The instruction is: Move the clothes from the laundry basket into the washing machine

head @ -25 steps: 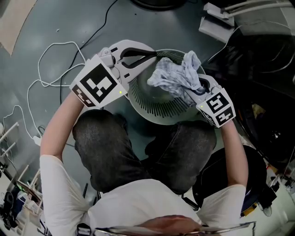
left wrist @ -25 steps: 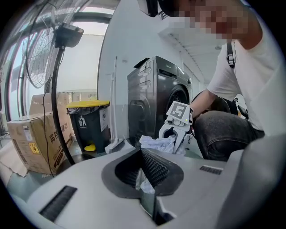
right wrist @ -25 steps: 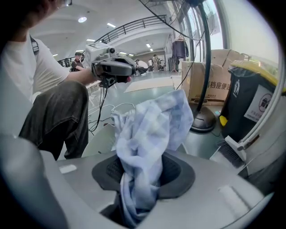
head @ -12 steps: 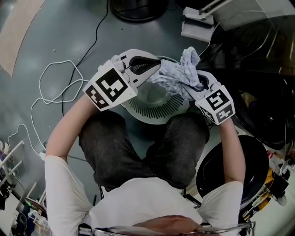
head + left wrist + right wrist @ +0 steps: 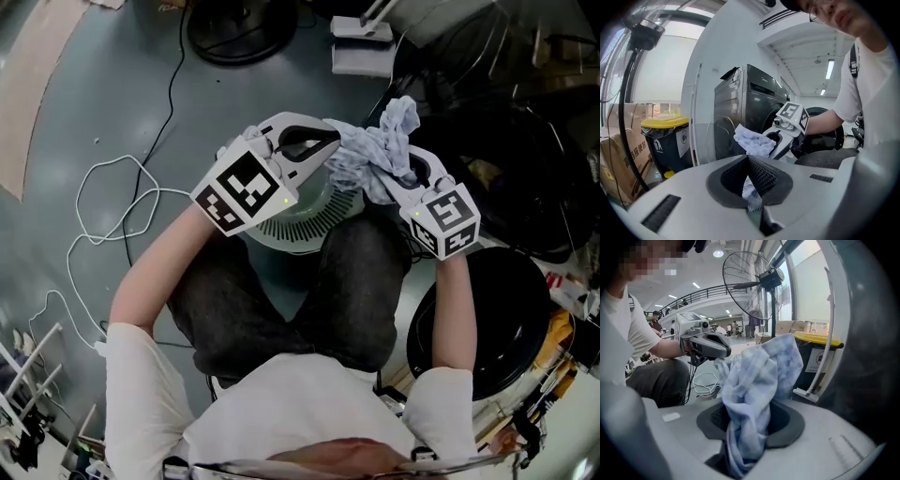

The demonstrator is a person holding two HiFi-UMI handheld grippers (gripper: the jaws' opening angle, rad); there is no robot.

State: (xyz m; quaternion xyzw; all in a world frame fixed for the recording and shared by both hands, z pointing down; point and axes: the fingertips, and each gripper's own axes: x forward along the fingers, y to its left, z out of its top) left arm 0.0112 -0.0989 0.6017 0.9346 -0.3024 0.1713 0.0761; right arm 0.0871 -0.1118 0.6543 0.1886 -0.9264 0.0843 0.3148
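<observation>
Cloth (image 5: 373, 155) pinched by left tool (image 5: 330, 142) and right tool (image 5: 406, 174), upper centre; lift clear of basket (image 5: 295, 230), grips firm.

White short-sleeved T-shirt (image 5: 281, 412), dark trousers (image 5: 272, 300), pale grey left gripper (image 5: 332, 140) and right gripper (image 5: 401, 176), black-and-white marker cubes (image 5: 246, 190)

Crumpled pale-blue cloth (image 5: 373, 157) held above white basket (image 5: 298, 228).

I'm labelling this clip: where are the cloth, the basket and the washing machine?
cloth (image 5: 370, 155): head view, bunched middle.
basket (image 5: 305, 231): head view, ribbed wall.
washing machine (image 5: 757, 101): left gripper view, dark body.
</observation>
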